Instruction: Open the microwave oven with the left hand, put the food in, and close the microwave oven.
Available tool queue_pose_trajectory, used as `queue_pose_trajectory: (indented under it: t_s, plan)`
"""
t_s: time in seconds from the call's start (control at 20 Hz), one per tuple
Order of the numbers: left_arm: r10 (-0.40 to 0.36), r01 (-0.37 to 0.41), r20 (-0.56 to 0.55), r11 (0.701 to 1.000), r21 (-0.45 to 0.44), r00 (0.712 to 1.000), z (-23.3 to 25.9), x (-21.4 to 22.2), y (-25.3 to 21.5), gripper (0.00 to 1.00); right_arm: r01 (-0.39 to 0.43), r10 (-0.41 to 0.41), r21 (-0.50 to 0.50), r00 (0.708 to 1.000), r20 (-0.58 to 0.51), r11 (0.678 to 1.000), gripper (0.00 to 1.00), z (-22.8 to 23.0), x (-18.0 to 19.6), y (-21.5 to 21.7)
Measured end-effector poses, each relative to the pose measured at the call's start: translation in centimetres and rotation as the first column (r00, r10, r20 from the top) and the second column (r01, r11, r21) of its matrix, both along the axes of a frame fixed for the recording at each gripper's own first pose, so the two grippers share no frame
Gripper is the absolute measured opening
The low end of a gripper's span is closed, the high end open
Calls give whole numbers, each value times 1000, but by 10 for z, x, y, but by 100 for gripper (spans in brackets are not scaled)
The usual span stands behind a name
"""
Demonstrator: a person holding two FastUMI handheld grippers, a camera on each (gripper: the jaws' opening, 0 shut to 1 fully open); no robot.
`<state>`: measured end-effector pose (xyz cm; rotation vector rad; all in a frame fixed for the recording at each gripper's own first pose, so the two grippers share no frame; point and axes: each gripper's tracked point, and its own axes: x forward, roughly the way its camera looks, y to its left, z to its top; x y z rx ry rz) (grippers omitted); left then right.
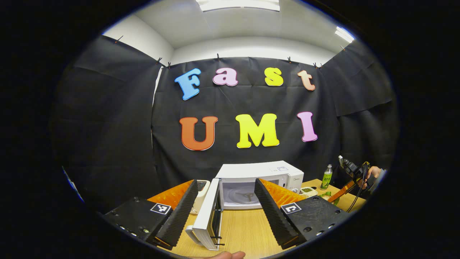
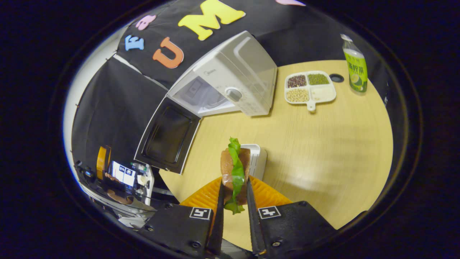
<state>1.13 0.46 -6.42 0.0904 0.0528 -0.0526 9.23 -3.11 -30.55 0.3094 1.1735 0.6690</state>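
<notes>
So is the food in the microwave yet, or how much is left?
Not yet. Done: the microwave door hangs wide open, and the left gripper is open and off it. In hand: the right gripper is shut on the sandwich, holding it above the table, in front of the oven. Left: put the sandwich inside, then close the door.
</notes>
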Motion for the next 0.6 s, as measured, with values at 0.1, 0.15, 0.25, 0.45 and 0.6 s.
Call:
queue_pose_trajectory:
  t_s: [0.1, 0.15, 0.25, 0.45, 0.6]
  plan:
    - [-29, 29, 0, 1000, -11, 1000, -1, -3, -5, 95, 32, -26, -63, 995, 98, 997, 26, 16, 3, 3]
    - [-42, 42, -3, 999, -19, 999, -3, -5, -7, 95, 48, -29, -114, 986, 162, 992, 25, 23, 8, 4]
    - [-53, 53, 3, 998, -16, 999, -4, -8, -5, 95, 68, -14, -191, 962, 272, 979, 24, 34, 12, 5]
    - [-58, 58, 9, 998, 22, 998, -12, -14, 1, 95, 67, 81, -315, 897, 434, 947, 28, 45, 13, 30]
    - [-61, 60, 20, 998, 25, 998, -16, -19, 7, 95, 101, 143, -390, 824, 549, 915, 20, 51, 19, 57]
